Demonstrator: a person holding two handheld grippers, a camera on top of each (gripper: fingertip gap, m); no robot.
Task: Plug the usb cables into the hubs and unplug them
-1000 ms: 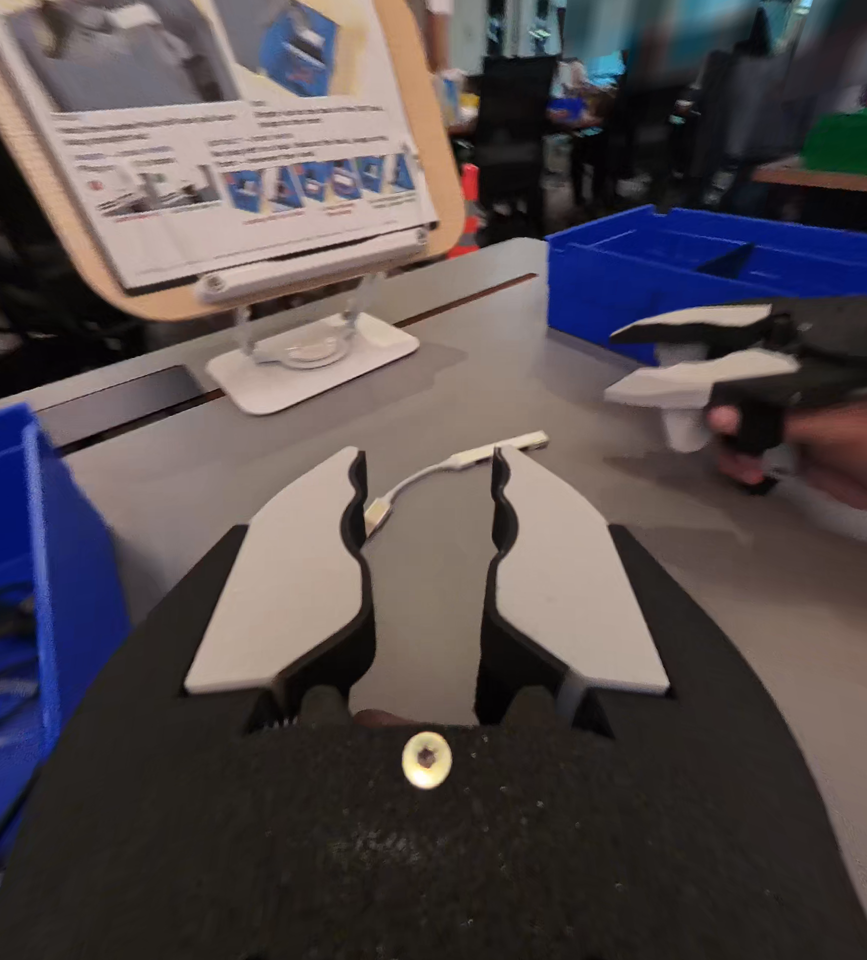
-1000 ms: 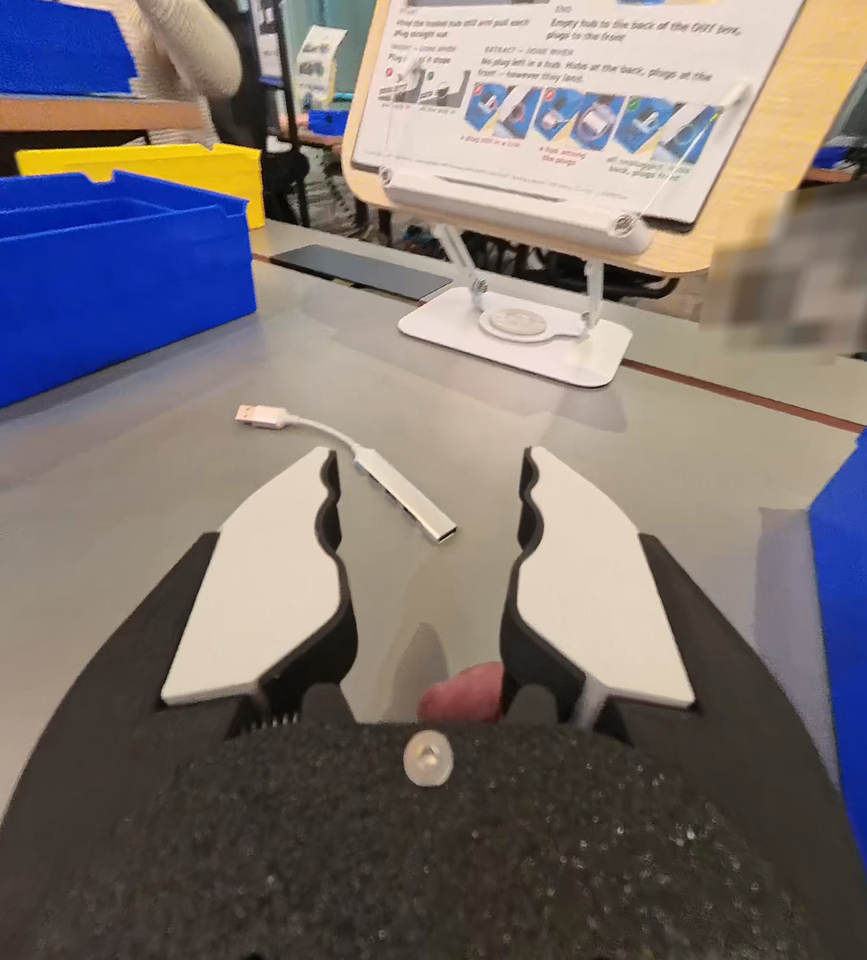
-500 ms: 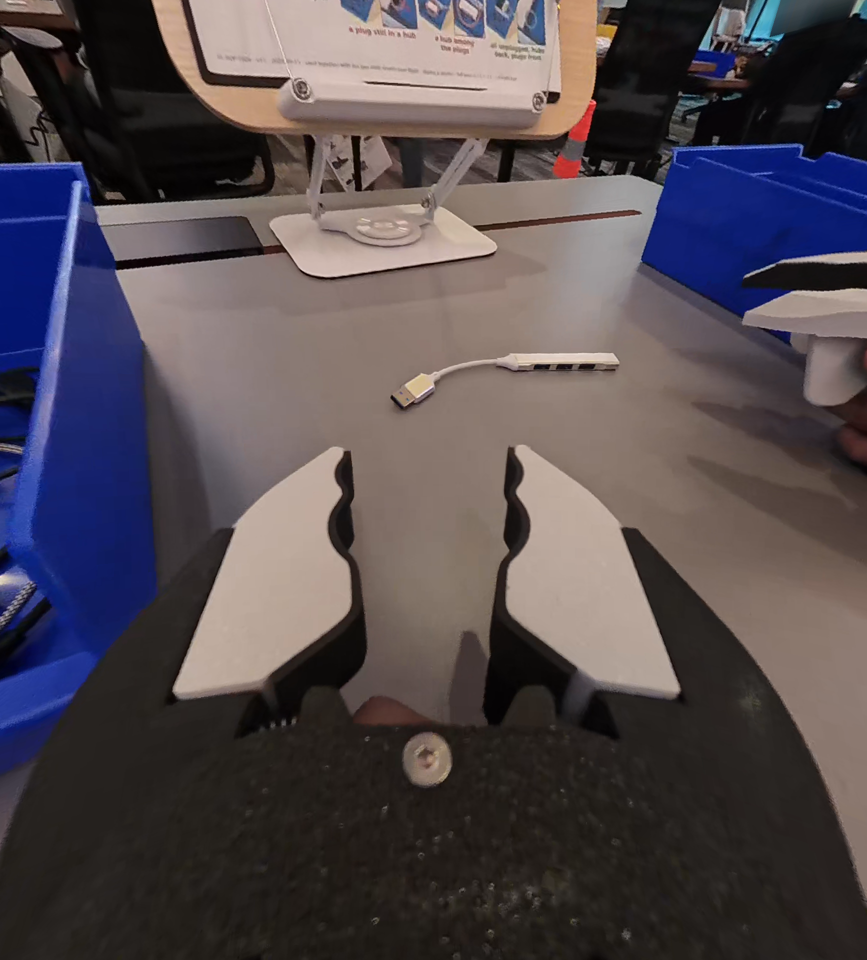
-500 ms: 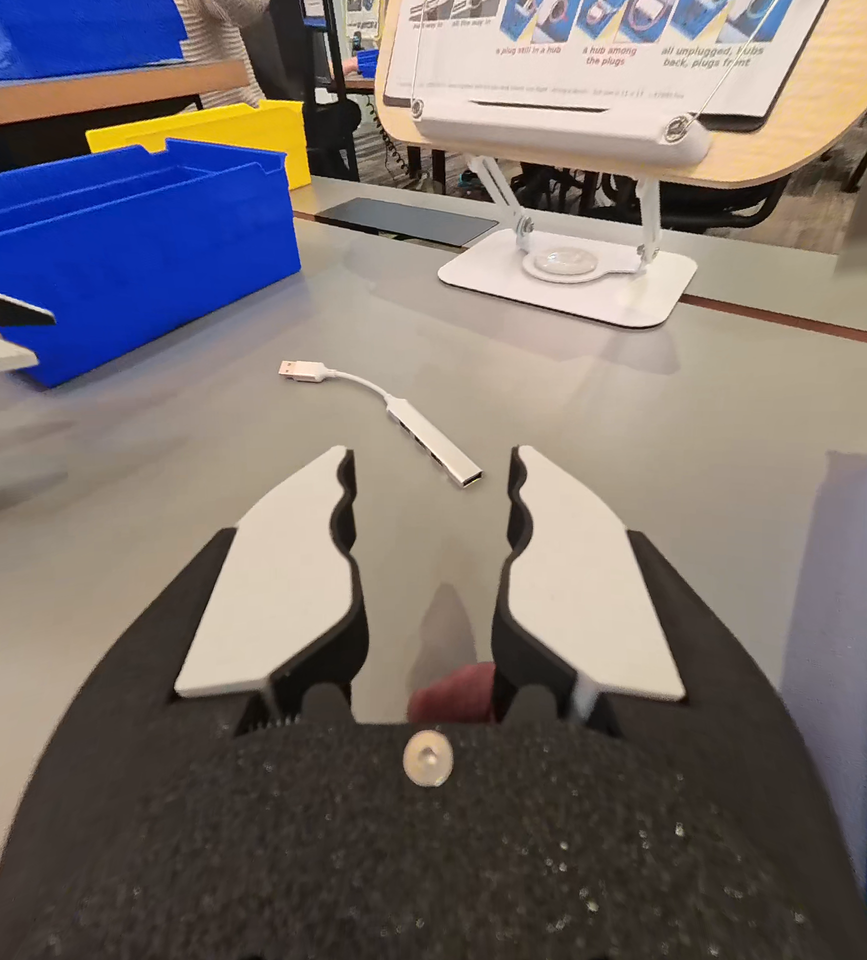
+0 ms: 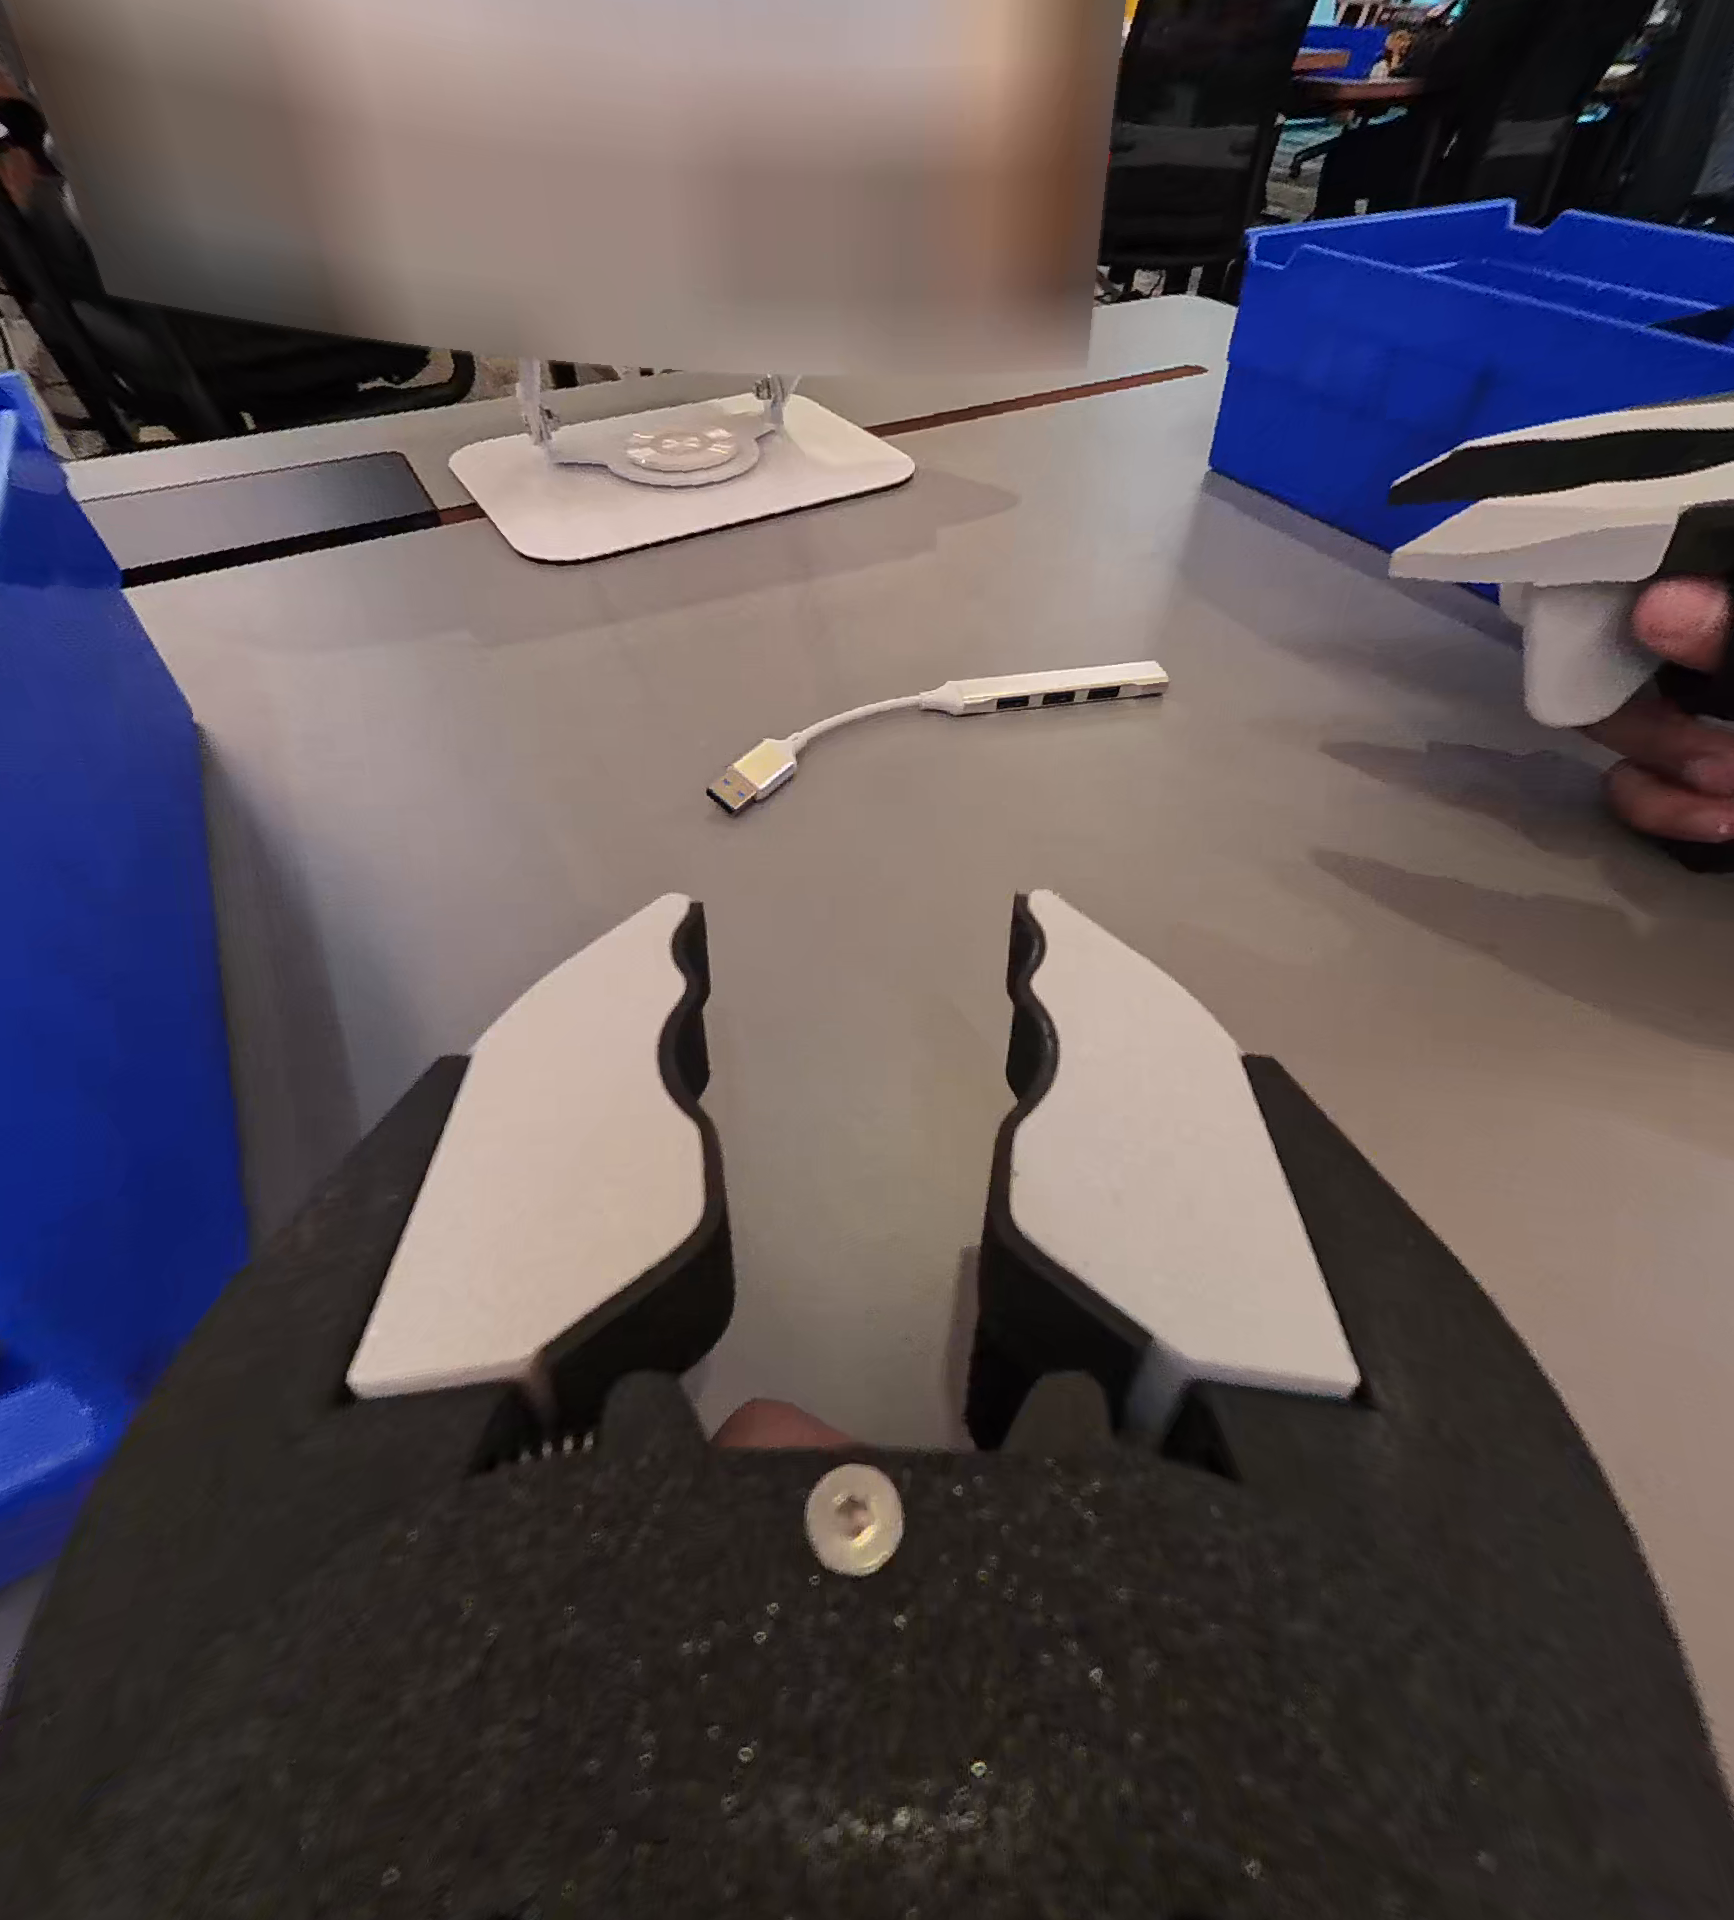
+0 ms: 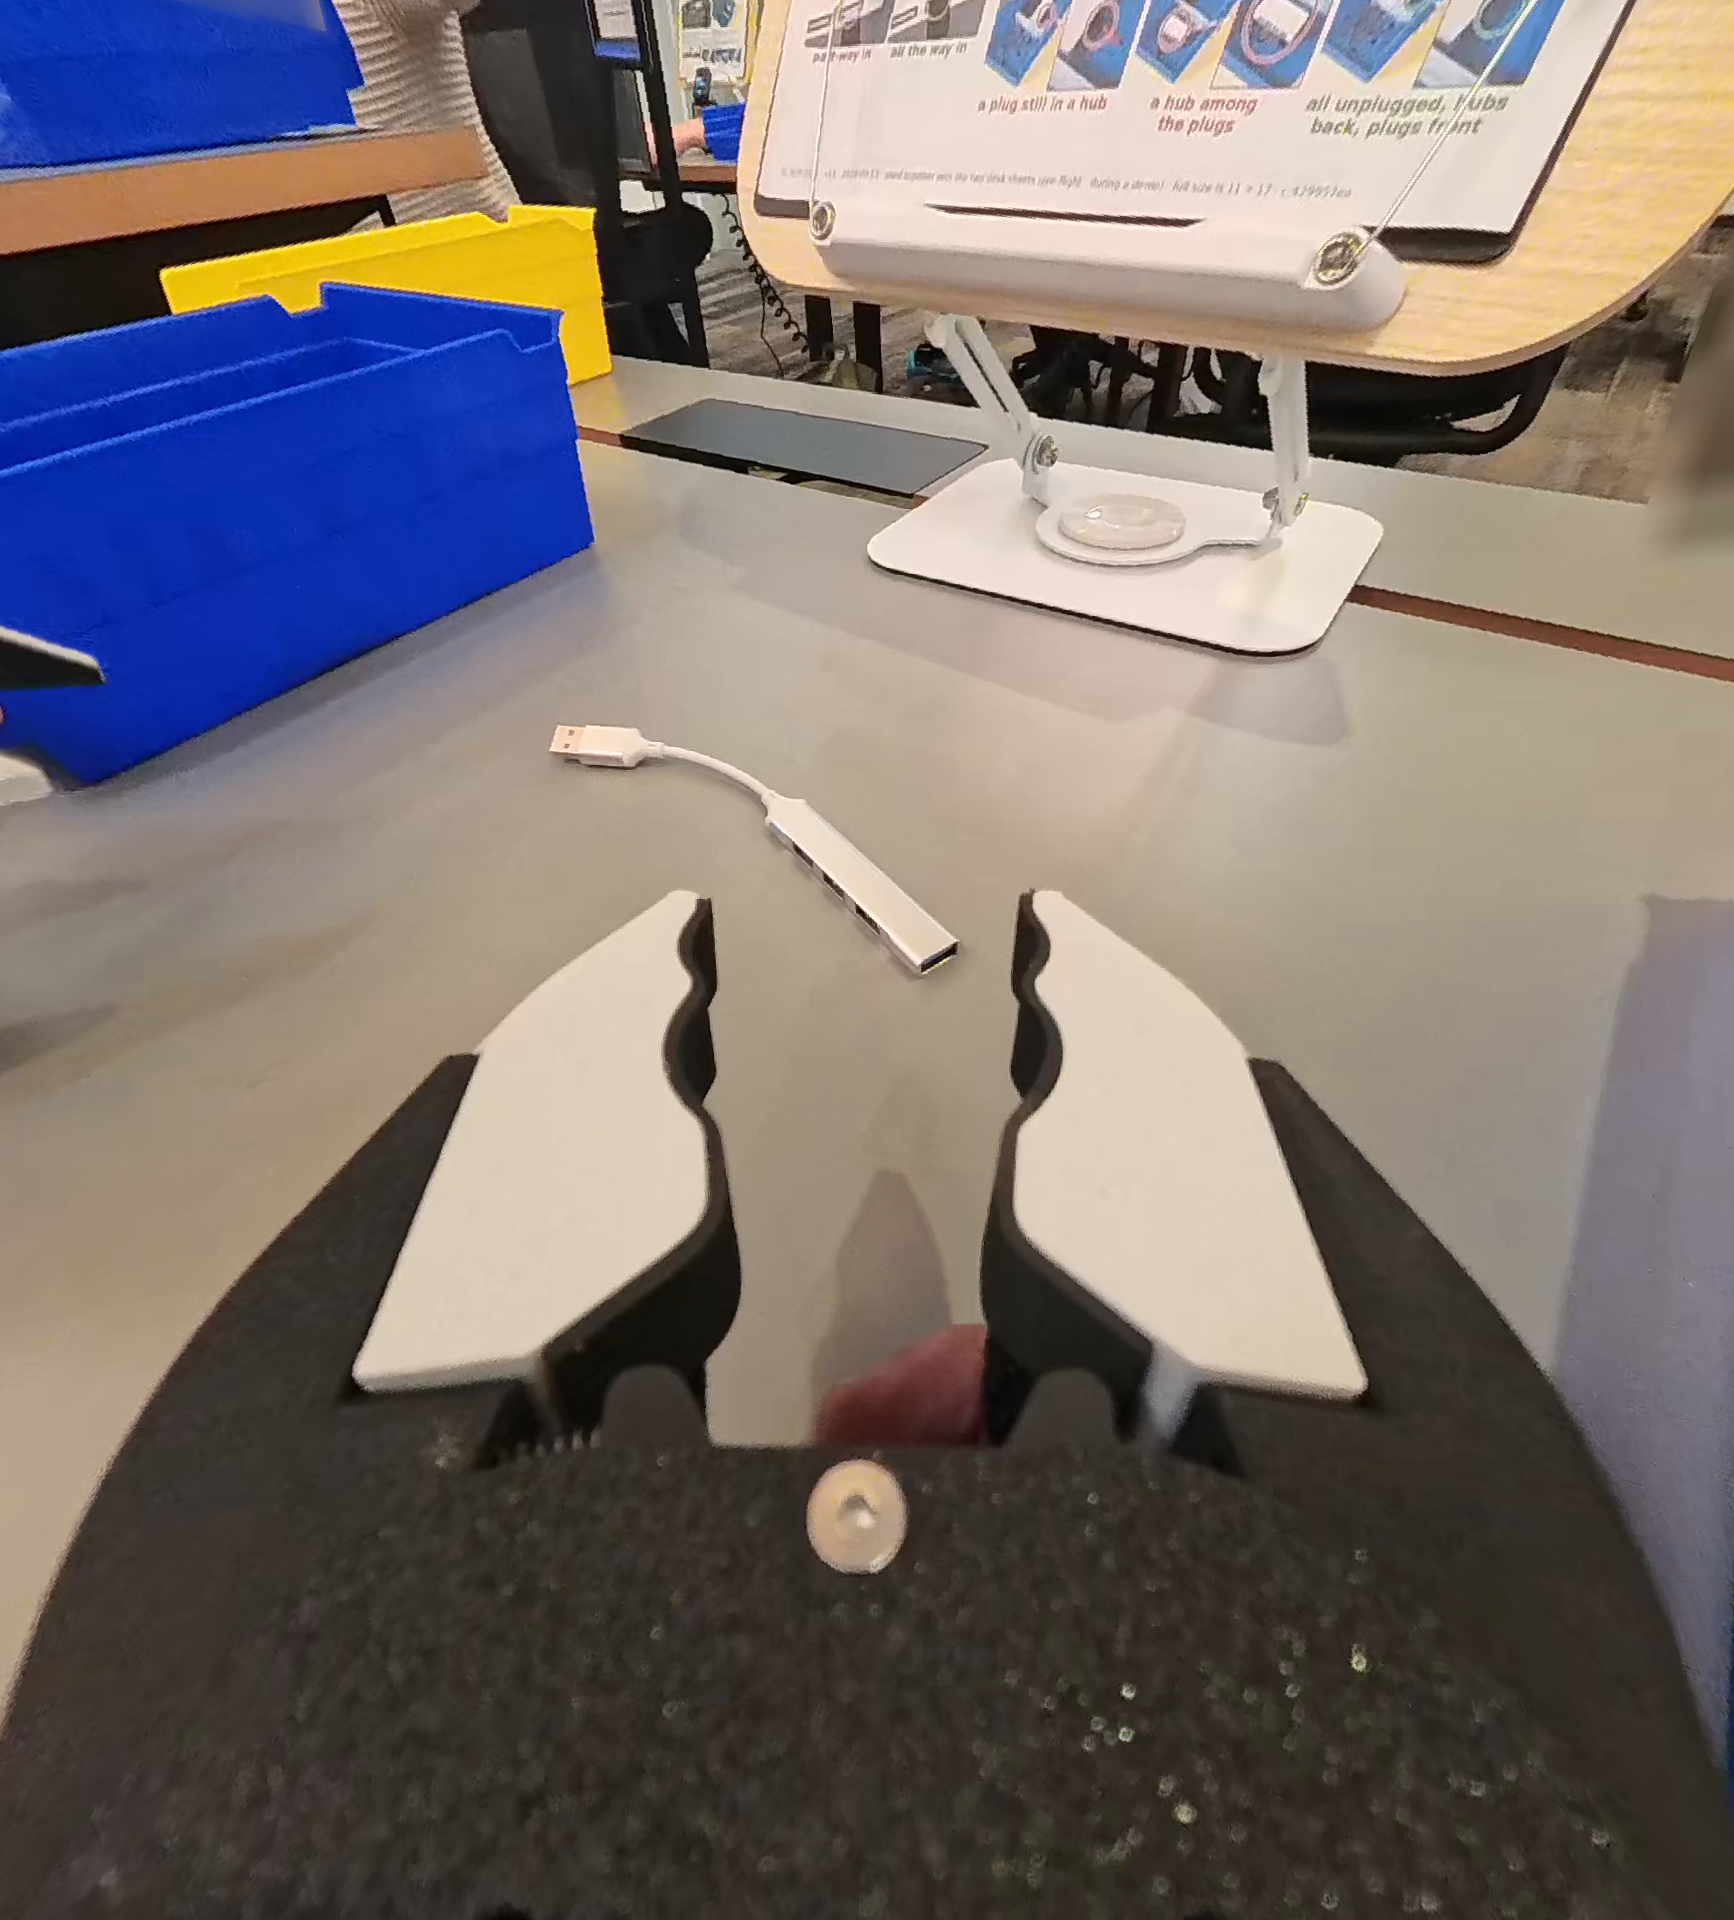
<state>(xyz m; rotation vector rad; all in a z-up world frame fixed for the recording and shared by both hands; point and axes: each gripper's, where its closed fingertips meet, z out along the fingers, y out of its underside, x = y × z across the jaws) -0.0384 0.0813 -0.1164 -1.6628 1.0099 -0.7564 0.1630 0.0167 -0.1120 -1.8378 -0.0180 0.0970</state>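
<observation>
A slim silver USB hub [image 5: 1055,689] with a short white cable and plug [image 5: 754,774] lies alone on the grey table [image 5: 1154,1039]. Nothing is plugged into it. It also shows in the right wrist view [image 6: 868,896] with its plug [image 6: 598,745] pointing left. My left gripper [image 5: 855,914] is open and empty, a little short of the hub. My right gripper [image 6: 861,914] is open and empty, close to the hub's free end. The right gripper also shows at the right edge of the left wrist view [image 5: 1611,509], held by a hand.
A blue bin [image 5: 32,935] stands at my left with dark cables inside. Another blue bin [image 5: 1465,343] stands at the right. A white stand [image 6: 1133,540] holds an instruction board [image 6: 1206,156] at the back. A yellow bin [image 6: 427,260] sits beyond the table. My right gripper is the nearer one to the slim silver USB hub [image 5: 1055,689]: about 11 cm, against 20 cm. It is also in sight in the right wrist view [image 6: 833,876].
Both grippers have drawn back and levelled; the hub now lies farther ahead of the left gripper. The hub has not moved. Both grippers stay open.
</observation>
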